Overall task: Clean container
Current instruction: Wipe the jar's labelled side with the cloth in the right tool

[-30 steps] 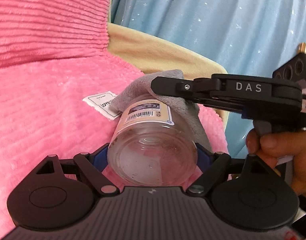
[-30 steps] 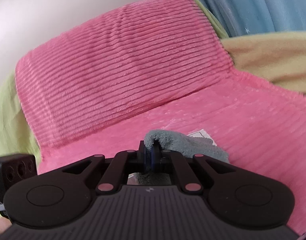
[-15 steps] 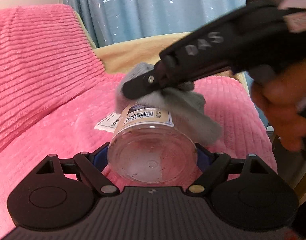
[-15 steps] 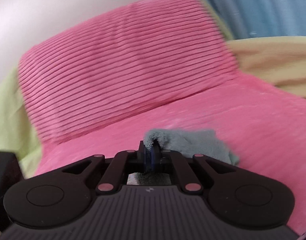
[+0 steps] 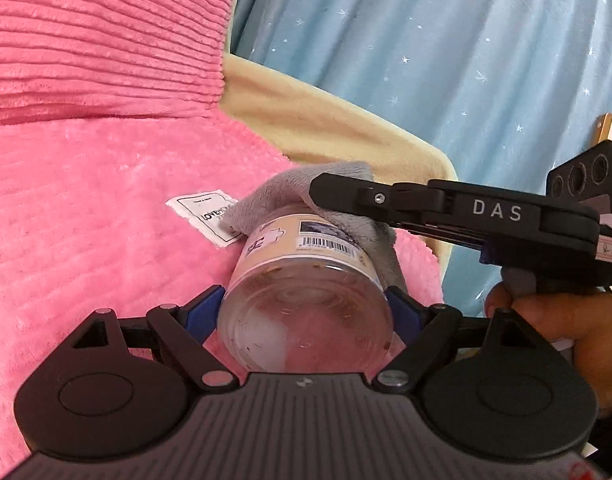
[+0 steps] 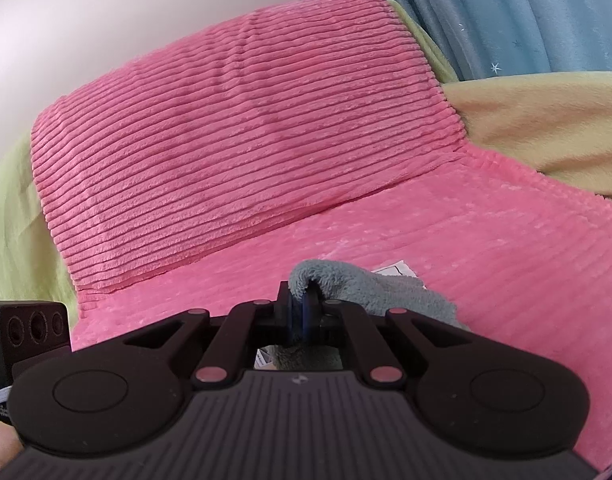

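Left tool (image 5: 306, 312) clamped on clear jar (image 5: 306, 308), lying sideways, base toward camera, blue pads (image 5: 204, 312) on both flanks. Brown specks inside the glass. Right tool (image 6: 300, 312) pinched shut on grey cloth (image 6: 369, 292), coming in from the right above the jar. Cloth (image 5: 306, 188) draped over jar's far end and right side, touching the label (image 5: 306, 240). Jar held just above pink ribbed blanket (image 5: 106, 220); white tag (image 5: 204, 216) beside cloth's left edge. Hand (image 5: 553, 332) grips right tool's handle.
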Motion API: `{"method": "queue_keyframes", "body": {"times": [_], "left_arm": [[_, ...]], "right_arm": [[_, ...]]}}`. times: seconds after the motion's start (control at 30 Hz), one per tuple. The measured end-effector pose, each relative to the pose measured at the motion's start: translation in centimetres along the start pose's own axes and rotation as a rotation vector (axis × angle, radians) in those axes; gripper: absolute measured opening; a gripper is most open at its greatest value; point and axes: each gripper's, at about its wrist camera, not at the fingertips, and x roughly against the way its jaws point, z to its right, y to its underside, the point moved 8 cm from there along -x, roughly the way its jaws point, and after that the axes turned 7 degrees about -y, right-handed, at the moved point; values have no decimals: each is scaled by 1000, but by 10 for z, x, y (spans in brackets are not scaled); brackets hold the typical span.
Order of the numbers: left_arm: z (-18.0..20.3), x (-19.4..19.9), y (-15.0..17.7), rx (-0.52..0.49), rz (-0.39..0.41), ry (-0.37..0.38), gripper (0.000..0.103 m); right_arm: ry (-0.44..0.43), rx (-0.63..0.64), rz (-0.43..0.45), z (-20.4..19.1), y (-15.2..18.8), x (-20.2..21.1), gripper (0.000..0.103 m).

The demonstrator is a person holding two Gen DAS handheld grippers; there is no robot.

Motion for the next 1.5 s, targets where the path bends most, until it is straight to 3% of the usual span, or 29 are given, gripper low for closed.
{"method": "queue_keyframes", "body": {"times": [0.07,0.2,0.37,0.43,0.6,1.0,1.1,1.23,1.37,1.5], "left_arm": [[5,1,0,-70,12,-36,85],[19,4,2,-345,53,-187,85],[30,2,8,-467,64,-235,85],[32,1,9,-483,64,-241,85],[32,1,10,-477,66,-234,85],[0,4,0,-89,19,-65,86],[5,5,1,-169,31,-106,86],[20,5,6,-427,62,-233,85],[29,4,10,-520,72,-266,85],[35,3,13,-560,76,-279,85]], "right_arm": [[-3,7,-7,-3,0,1,2],[-85,20,-41,-20,5,0,3],[-167,64,-92,-39,11,-3,3],[-153,88,-93,-39,10,-4,2],[26,60,-15,-10,-2,-4,2],[29,43,-5,-5,-3,-2,2],[29,46,-10,-7,-2,1,3],[-57,72,-43,-25,4,2,3],[-158,82,-86,-42,11,2,3],[-112,105,-77,-36,7,0,2]]}}
